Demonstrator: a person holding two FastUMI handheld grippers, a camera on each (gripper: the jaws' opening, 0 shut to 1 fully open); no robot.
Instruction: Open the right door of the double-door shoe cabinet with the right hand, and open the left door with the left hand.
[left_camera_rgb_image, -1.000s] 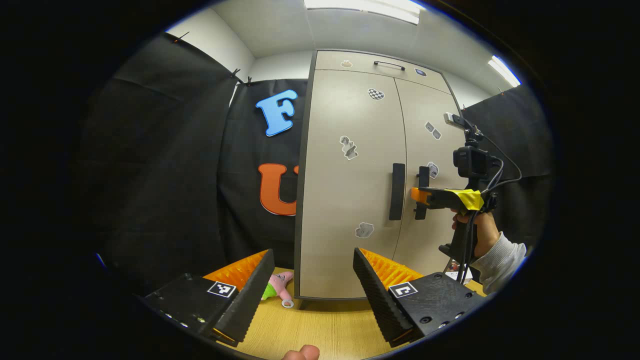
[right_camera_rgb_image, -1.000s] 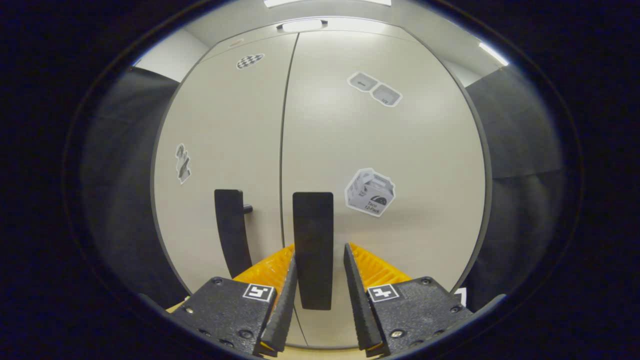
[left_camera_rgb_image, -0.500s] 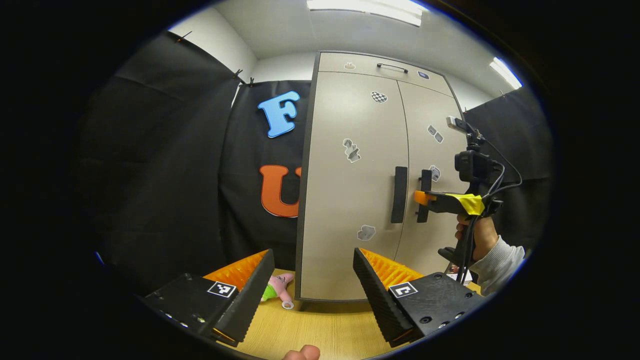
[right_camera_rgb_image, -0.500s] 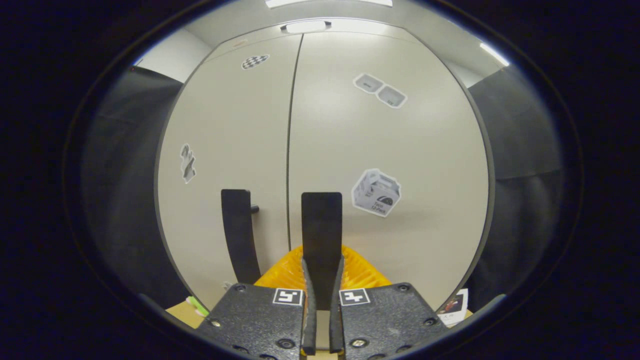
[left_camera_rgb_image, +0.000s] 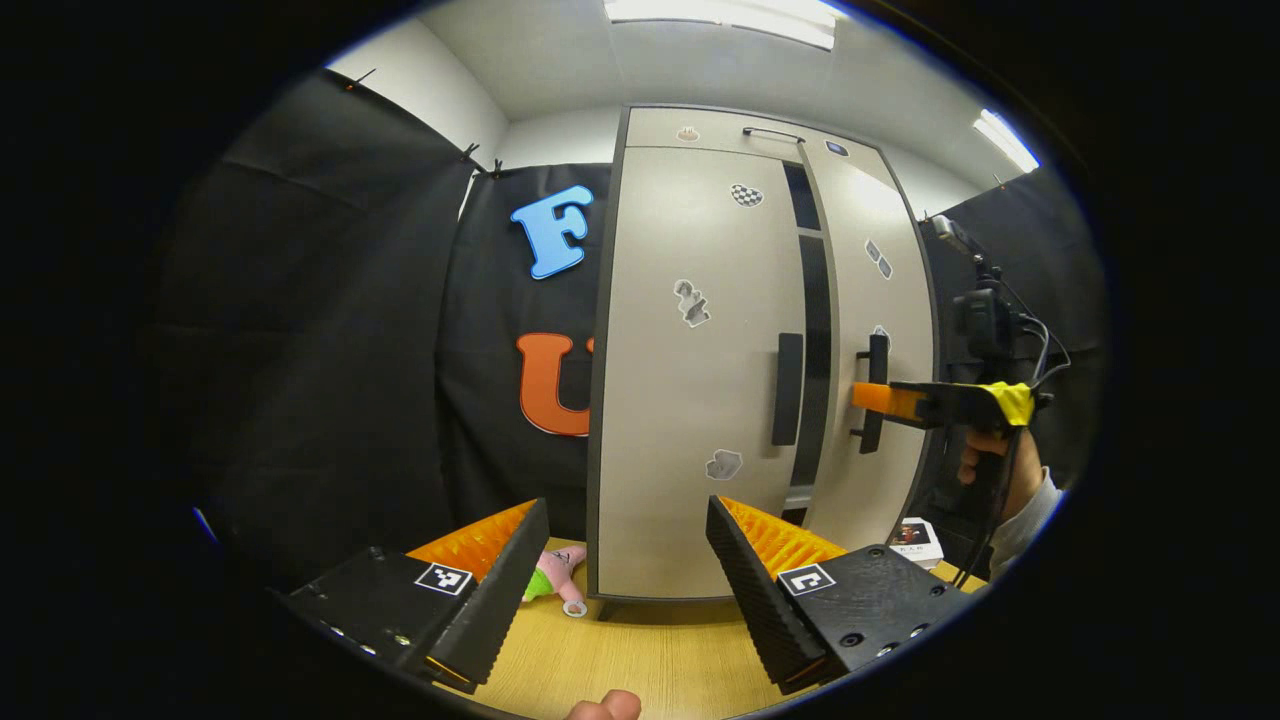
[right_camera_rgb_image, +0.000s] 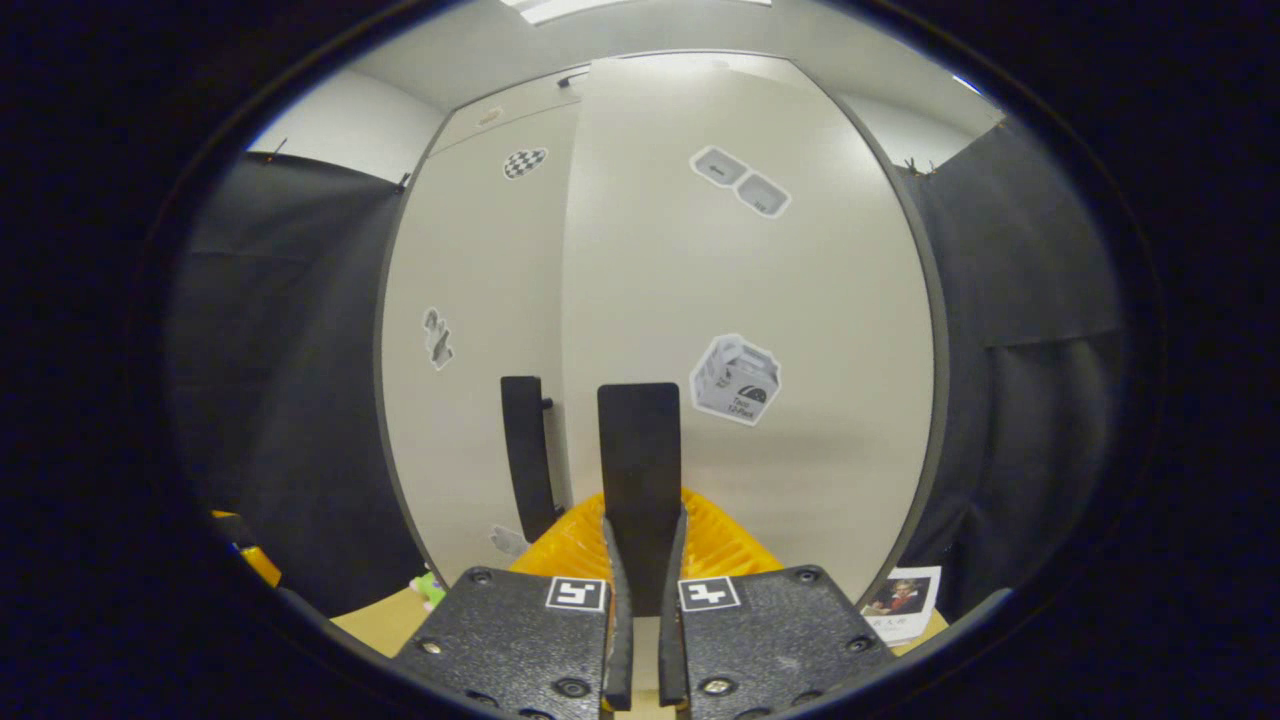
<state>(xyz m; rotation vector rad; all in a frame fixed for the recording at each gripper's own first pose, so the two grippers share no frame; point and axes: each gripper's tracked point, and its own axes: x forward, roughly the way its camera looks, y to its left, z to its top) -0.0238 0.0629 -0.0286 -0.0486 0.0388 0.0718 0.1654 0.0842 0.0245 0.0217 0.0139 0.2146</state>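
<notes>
**Right door ajar under the right gripper's clamp, left gripper waiting open**

The shoe cabinet (left_camera_rgb_image: 690, 480) stood upright on the wooden tabletop (left_camera_rgb_image: 640, 660), against the black cloth wall. In the left gripper view its right door (left_camera_rgb_image: 890, 300) stood swung out a little from the cabinet front, with a dark vertical gap between it and the left door (left_camera_rgb_image: 690, 380), which lay flush and closed. The right gripper (right_camera_rgb_image: 640, 560) was clamped on the right door's black vertical handle (right_camera_rgb_image: 640, 450); in the right gripper view both fingers pressed against the handle's lower part from either side. The same gripper appeared in the left gripper view at the far right, held by a hand (left_camera_rgb_image: 990, 465) in a pale sleeve, its tips at the handle.

The left gripper (left_camera_rgb_image: 625, 560) hung low in front of the cabinet, well apart from it, its fingers spread wide with nothing between them. The left door's handle (left_camera_rgb_image: 787, 388) stood untouched, just beside the gap.

A small pink and green plush toy (left_camera_rgb_image: 555, 575) lay on the tabletop by the cabinet's left foot. A small printed card (right_camera_rgb_image: 900, 598) stood near the cabinet's right side. Stickers dotted both doors.
</notes>
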